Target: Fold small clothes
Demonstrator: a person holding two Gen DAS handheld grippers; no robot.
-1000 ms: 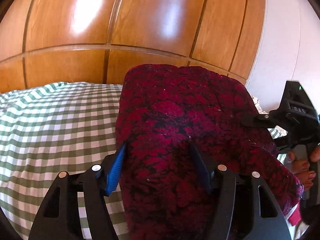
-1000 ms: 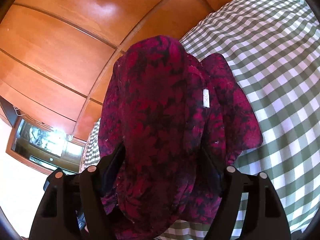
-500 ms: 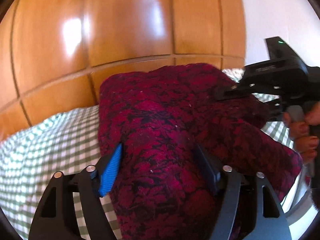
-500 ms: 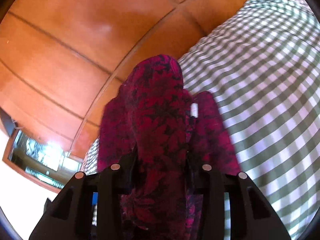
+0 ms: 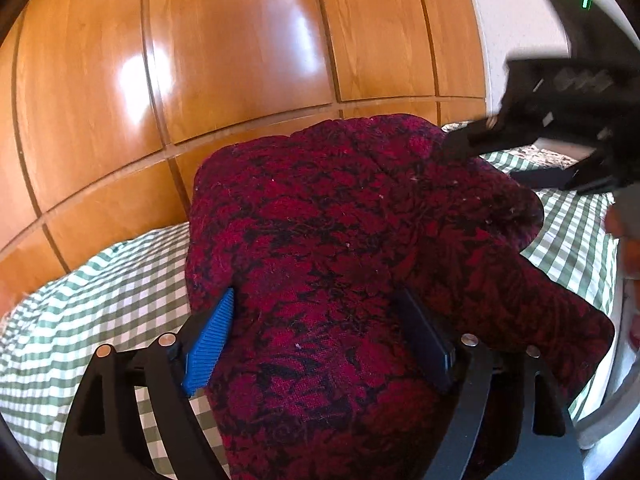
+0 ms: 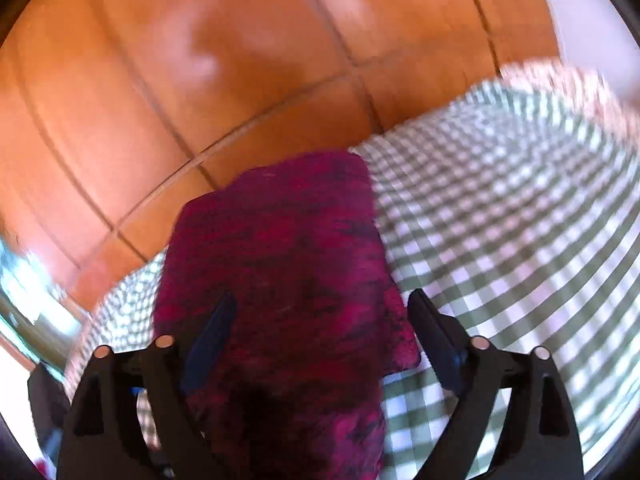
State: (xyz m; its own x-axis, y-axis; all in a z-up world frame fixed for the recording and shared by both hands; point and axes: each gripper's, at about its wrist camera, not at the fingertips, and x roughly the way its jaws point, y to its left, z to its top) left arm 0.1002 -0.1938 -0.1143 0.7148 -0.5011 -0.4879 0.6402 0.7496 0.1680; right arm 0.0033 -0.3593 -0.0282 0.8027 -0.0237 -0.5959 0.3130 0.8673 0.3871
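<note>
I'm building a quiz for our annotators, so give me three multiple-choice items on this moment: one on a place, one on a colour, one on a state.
1. What stands behind the held garment?
A. glossy wooden panels
B. a tiled wall
C. a bookshelf

2. What colour is the ribbed pad on one finger of the left gripper?
A. yellow
B. white
C. blue

3. How is the left gripper?
A. open, nothing between its fingers
B. closed on bunched cloth
C. lying flat on the cover

Key:
1 A: wooden panels fill the background above the green checked cover.
2 C: the pad is bright blue.
3 B: the dark red garment bulges between the fingers of the left gripper.
</note>
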